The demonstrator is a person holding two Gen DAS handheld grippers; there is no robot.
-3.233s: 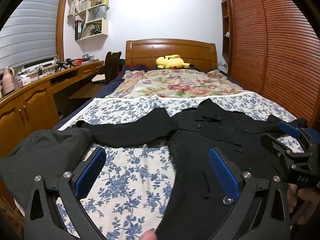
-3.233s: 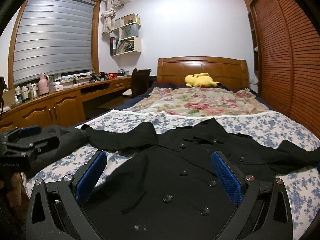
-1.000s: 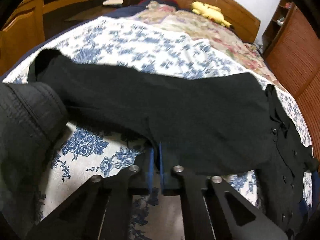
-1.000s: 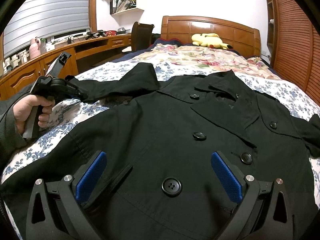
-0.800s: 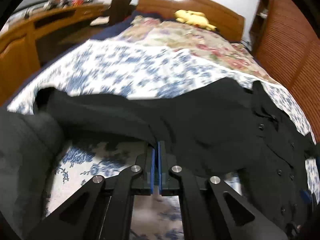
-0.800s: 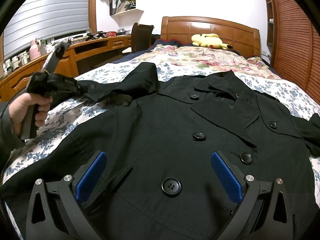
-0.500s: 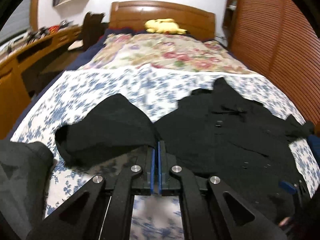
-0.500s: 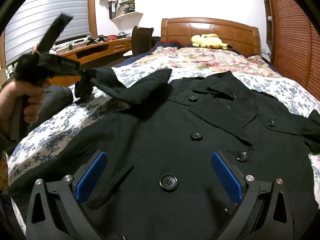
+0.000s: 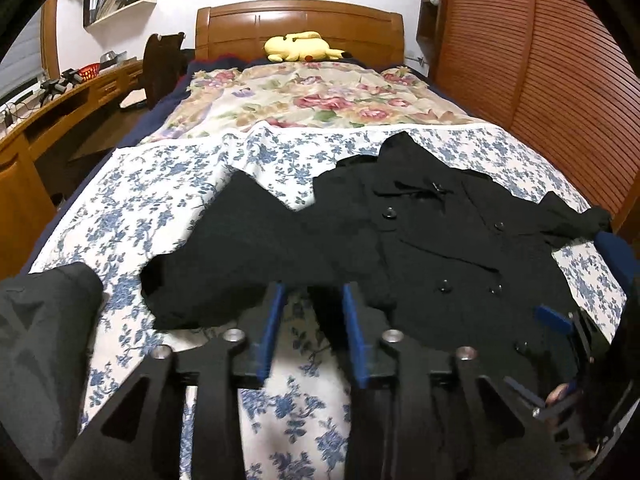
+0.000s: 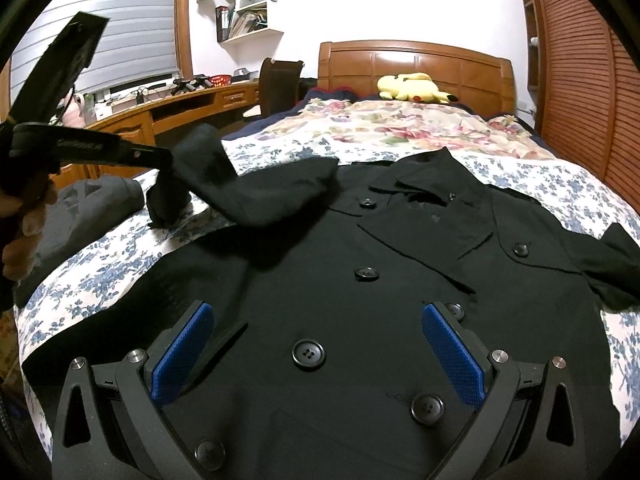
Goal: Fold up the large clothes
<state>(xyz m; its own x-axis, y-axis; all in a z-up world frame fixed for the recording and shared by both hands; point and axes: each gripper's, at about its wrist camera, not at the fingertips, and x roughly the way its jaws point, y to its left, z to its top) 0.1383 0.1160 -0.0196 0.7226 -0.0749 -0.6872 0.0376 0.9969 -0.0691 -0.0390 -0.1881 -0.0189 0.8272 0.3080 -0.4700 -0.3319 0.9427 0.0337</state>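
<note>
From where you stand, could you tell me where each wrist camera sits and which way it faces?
Left wrist: low over the bed's left side, facing the headboard; the left gripper shows, parted, before the sleeve of the black coat.
Right wrist: over the coat's front, same heading; the right gripper shows, open, with the left hand at the left edge.
Shared: black coat, yellow plush, headboard.

A wooden bed (image 10: pixel 416 58) stands against a white wall (image 10: pixel 400 0), slatted wardrobe doors (image 9: pixel 560 72) beside it, a blinded window (image 10: pixel 120 36) opposite.
</note>
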